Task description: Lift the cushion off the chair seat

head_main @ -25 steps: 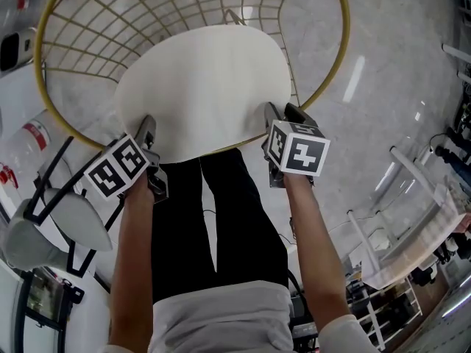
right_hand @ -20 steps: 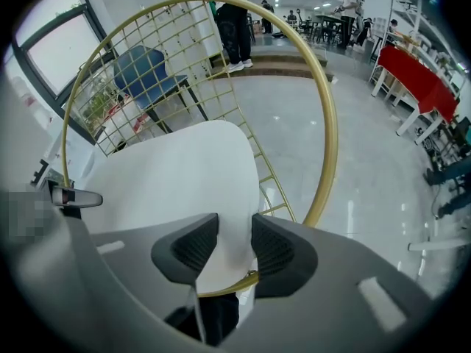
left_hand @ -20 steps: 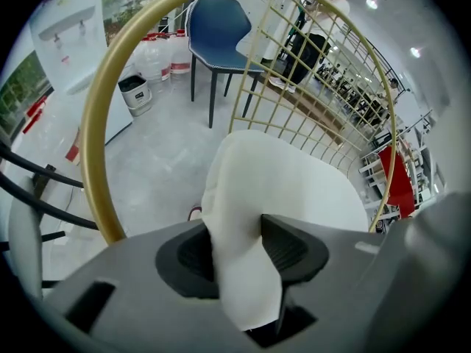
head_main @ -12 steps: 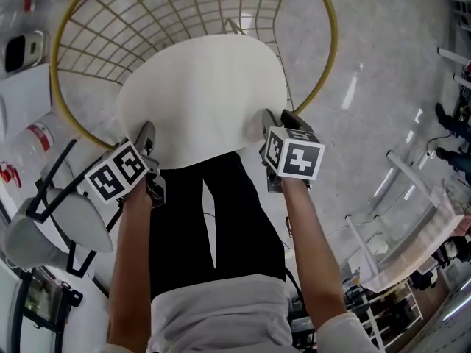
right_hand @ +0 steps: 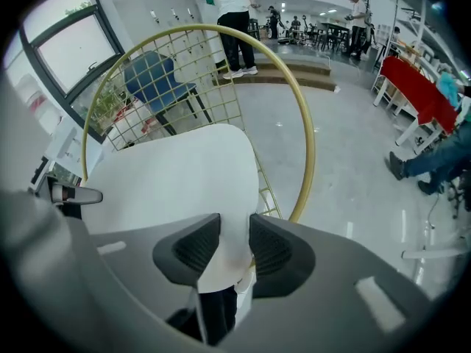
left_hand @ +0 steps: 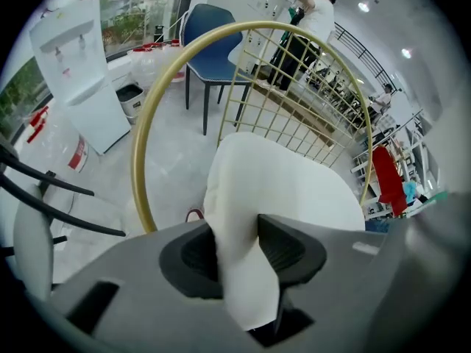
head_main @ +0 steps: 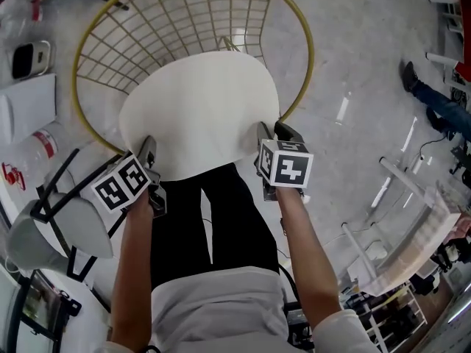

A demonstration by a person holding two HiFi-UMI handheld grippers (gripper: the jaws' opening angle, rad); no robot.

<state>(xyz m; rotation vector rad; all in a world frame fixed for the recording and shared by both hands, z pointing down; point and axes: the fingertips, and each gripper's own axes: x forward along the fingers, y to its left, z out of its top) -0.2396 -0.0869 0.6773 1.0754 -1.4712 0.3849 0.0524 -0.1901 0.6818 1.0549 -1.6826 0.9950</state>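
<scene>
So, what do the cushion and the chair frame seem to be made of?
The cushion: apparently soft padding under matte off-white fabric, since its edge bunches and folds. The chair frame: probably metal wire, glossy gold finish: thin grid rods, shiny rim.

Hoisted the cushion higher off the gold chair (left gripper and right gripper jaws closing on its edge).
</scene>
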